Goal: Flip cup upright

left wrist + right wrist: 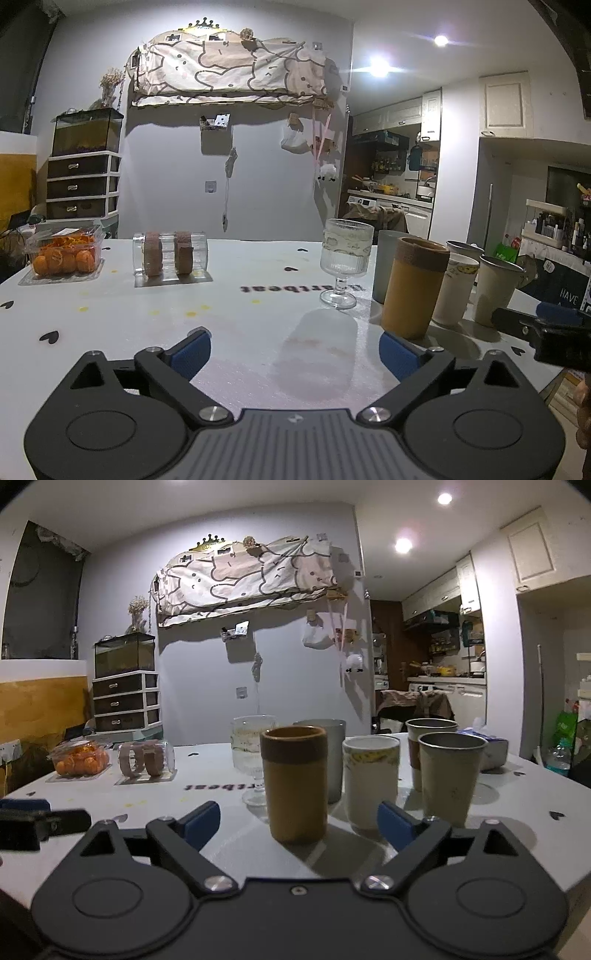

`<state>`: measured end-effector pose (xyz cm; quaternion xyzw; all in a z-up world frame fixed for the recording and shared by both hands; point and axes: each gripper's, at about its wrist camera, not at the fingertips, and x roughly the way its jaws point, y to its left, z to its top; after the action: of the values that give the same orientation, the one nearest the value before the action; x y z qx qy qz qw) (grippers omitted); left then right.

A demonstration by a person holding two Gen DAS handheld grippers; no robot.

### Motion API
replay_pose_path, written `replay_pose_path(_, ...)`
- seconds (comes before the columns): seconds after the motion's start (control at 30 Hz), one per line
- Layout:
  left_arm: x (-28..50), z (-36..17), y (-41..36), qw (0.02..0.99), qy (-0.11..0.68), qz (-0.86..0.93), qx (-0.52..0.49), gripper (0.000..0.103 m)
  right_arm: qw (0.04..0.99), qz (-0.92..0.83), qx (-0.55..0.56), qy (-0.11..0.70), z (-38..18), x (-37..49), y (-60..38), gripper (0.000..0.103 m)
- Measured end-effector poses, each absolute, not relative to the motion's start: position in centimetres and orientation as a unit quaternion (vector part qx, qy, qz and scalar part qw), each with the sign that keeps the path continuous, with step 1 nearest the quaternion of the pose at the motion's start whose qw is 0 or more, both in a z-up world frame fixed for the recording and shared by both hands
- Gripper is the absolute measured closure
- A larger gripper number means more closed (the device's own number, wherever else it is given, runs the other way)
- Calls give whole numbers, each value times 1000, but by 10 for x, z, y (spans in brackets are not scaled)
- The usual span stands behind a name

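Several cups stand upright on the white table: an orange-brown tumbler, a stemmed ribbed glass, a grey cup, a white paper cup and two beige metal cups. A clear glass jar with two burlap bands lies on its side at the back left. My left gripper is open and empty above bare table. My right gripper is open and empty, just short of the tumbler.
A clear box of oranges sits at the table's far left. A tissue pack lies at the back right. The right gripper shows at the right edge of the left wrist view; the left gripper shows at the left edge of the right wrist view.
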<state>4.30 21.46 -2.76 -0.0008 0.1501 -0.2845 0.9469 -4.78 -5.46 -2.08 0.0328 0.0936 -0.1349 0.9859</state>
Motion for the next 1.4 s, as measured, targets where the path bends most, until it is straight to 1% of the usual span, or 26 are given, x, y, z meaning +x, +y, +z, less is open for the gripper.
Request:
replay_pose_path(0.1, 39, -28, 214, 950, 139, -280, 2, 0, 986, -144, 18, 78, -25, -56, -50, 3)
replay_pose_path(0.2, 37, -29, 214, 951, 132, -281, 0, 0, 985, -152, 8, 78, -26, -57, -48, 0)
replay_pose_path(0.4, 35, -32, 210, 951, 137, -277, 11, 0, 986, -151, -6, 73, -28, -61, -41, 0)
replay_pose_path(1.4, 33, -32, 213, 955, 130, -267, 12, 0, 985, -155, -1, 74, -27, -63, -43, 0)
